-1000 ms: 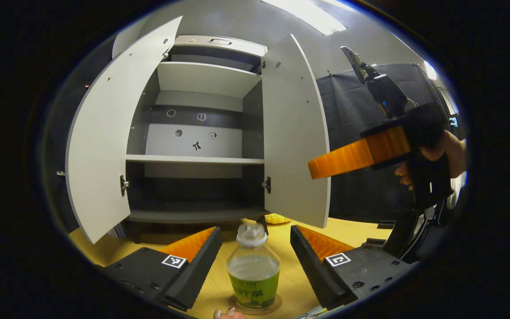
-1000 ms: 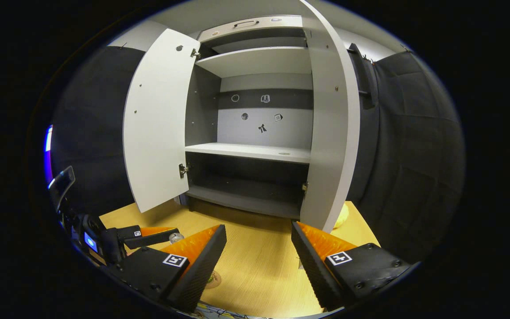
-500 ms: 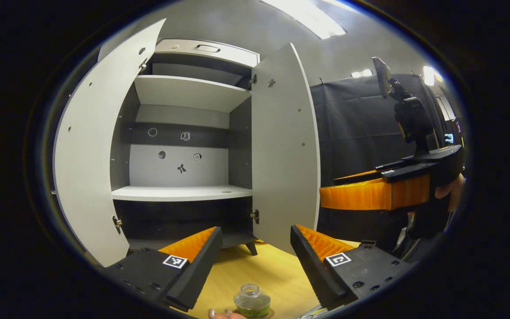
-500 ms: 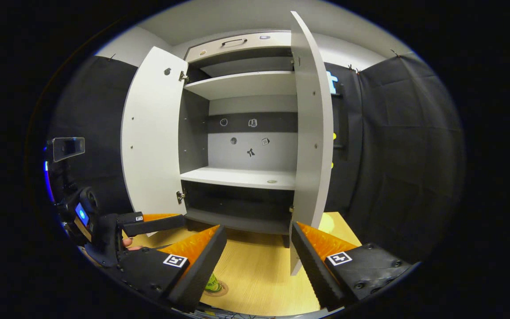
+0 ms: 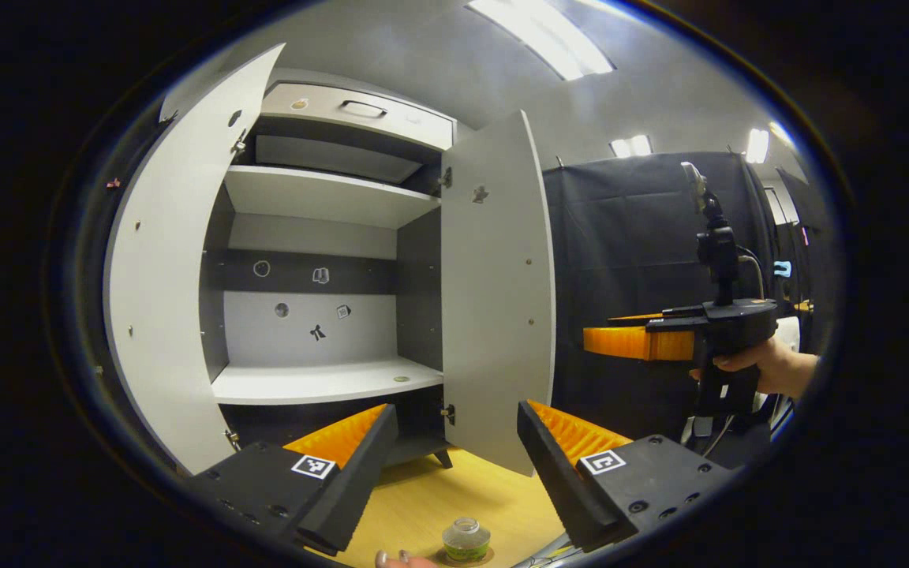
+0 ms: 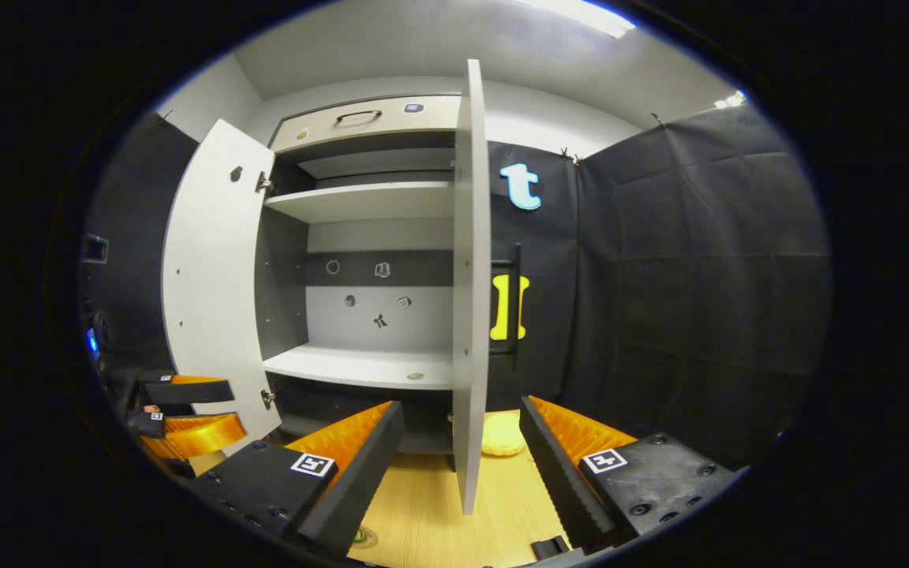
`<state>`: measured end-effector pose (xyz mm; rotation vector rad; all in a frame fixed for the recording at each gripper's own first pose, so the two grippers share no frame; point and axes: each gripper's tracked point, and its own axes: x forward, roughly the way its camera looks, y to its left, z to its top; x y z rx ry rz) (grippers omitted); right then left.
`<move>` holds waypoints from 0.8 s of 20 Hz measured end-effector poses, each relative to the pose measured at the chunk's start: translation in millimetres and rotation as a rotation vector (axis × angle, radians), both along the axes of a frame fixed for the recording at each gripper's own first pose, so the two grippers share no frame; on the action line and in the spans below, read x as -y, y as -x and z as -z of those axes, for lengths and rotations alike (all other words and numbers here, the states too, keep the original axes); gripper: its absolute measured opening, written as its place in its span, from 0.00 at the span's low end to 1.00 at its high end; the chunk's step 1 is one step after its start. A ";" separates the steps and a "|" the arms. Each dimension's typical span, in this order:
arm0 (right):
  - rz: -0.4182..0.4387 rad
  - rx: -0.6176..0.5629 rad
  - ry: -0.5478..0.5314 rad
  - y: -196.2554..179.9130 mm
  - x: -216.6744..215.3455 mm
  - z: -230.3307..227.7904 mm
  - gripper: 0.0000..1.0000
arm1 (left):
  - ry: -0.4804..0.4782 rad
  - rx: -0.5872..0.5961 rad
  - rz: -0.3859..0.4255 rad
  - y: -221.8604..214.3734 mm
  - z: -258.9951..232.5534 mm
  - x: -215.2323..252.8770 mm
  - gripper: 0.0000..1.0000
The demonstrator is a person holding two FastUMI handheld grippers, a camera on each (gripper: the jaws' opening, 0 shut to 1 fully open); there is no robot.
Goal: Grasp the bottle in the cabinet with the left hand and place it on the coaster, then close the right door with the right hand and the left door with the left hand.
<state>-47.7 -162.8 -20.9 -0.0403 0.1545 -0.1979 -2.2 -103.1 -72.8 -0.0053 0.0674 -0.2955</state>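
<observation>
A: What colours has the tall wooden cabinet (image 5: 328,237)?

B: Pale grey doors and shelves, dark grey side walls, and a dark band across the light back panel, with small stickers.

A: And the small clear plastic bottle (image 5: 465,540)?

B: Green label, greenish liquid, on a round brown coaster (image 5: 454,558). The wooden table (image 6: 423,513) is yellow with fine grain. A pale yellow round thing (image 6: 502,435) lies behind.
</observation>
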 end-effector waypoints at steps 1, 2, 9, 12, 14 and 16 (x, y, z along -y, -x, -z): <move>0.015 0.013 -0.013 -1.5 7.9 -5.5 0.98 | 0.015 -0.012 -0.021 4.0 -1.6 -10.5 0.96; 0.028 0.024 -0.021 -5.2 15.6 -9.9 0.98 | 0.023 -0.023 -0.050 7.1 -3.9 -22.9 0.96; 0.012 0.035 0.009 -45.4 49.7 -18.1 0.98 | -0.003 -0.021 -0.360 39.5 -18.6 -126.8 0.98; -0.031 0.005 -0.022 -61.6 55.1 -11.9 0.98 | -0.041 -0.017 -0.539 54.1 -26.5 -175.0 0.98; -0.052 -0.006 -0.024 -73.0 59.4 -7.5 0.98 | -0.038 -0.010 -0.634 60.4 -31.3 -192.9 0.98; -0.081 -0.002 -0.029 -77.8 61.8 -9.0 0.98 | -0.022 -0.003 -0.703 65.6 -34.9 -208.1 0.96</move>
